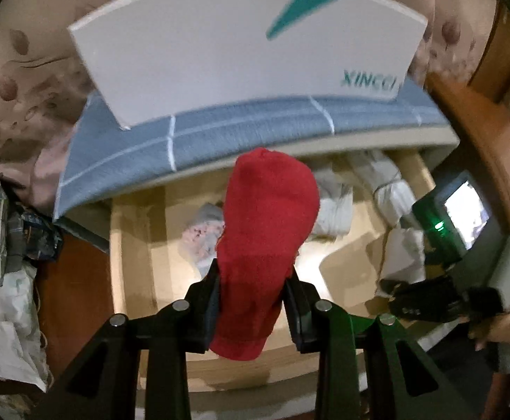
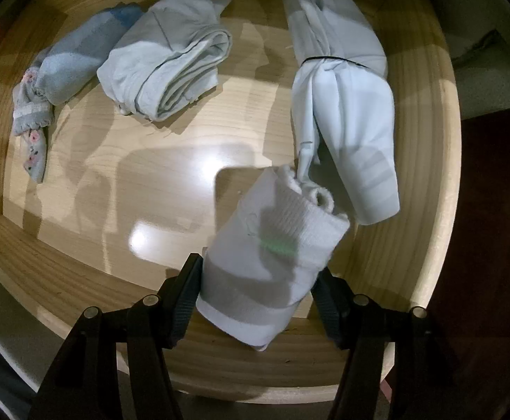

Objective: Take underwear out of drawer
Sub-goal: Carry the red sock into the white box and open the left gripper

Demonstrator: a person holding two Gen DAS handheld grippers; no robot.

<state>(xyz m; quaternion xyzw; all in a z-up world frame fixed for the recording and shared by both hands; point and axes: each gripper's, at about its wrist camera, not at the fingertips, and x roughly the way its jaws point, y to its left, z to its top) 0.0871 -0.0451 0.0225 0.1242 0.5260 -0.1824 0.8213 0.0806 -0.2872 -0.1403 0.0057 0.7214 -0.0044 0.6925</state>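
Underwear comes first: a rolled red knit piece (image 1: 267, 241) is pinched between the jaws of the left gripper (image 1: 253, 288), clear above the pale wooden drawer (image 1: 132, 245). The right gripper (image 2: 255, 301) has its jaws pressed on a rolled white ribbed piece (image 2: 272, 252) near the drawer's front wall. Left inside, I'd judge: a folded pale grey garment (image 2: 171, 70), a floral blue one (image 2: 55, 80) by the left wall, a tied white bundle (image 2: 346, 98) by the right. Only the left view shows the white box (image 1: 241, 59) on blue checked bedding (image 1: 220, 133) beyond.
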